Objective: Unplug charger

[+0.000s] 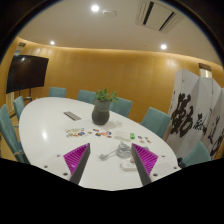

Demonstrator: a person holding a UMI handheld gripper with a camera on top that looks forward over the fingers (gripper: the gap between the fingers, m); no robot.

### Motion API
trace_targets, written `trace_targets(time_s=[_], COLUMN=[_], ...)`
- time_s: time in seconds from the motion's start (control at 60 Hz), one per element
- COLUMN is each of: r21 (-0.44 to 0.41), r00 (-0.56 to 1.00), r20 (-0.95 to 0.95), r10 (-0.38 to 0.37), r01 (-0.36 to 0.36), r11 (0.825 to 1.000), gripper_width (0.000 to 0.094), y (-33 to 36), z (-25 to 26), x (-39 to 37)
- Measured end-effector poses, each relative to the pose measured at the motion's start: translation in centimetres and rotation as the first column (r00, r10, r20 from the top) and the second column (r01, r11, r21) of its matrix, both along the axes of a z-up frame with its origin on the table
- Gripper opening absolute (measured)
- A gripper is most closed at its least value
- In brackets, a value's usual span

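On the white oval table (45, 125) lies a white charger (124, 154) with a coiled pale cable (118, 150), just ahead of my fingers and close to the right one. My gripper (110, 160) is open, its two magenta pads spread wide with bare tabletop between them. The left finger (77, 157) and the right finger (144, 160) touch nothing. I cannot make out what the charger is plugged into.
A potted plant (103, 107) stands mid-table, with small items (73, 116) and scattered bits around it. Teal chairs (155, 121) ring the table. A dark screen (27, 72) hangs on the left wall and a calligraphy banner (197, 117) stands at right.
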State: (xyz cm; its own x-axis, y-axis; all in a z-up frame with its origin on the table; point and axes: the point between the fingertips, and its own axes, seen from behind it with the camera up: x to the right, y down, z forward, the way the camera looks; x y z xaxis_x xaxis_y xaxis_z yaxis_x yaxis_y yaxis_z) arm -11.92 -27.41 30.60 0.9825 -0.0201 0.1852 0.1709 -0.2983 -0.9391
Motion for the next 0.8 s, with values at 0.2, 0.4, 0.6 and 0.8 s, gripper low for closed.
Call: trace_targets(time_s=[0.2,0.4,0.6,0.8], r21=[0.014,-0.025,-0.107,-0.178], r00=[1.0,0.999,1.0,0.995], r20=[0.026,0.022,0.002,-0.049], r10=[0.007,0.029,0.018,-0.09], r01=[-0.008,-0.028,-0.018,0.08], r11=[1.0,0.999,0.994,0.981], gripper_width=[0.0859,0.0859,0.0857,0.0865], y=[1.1,1.4,2.8,8.5], z=[-2.0,-7.3,-16.2,-23.6], x=[1.5,2.9,6.7,12.6])
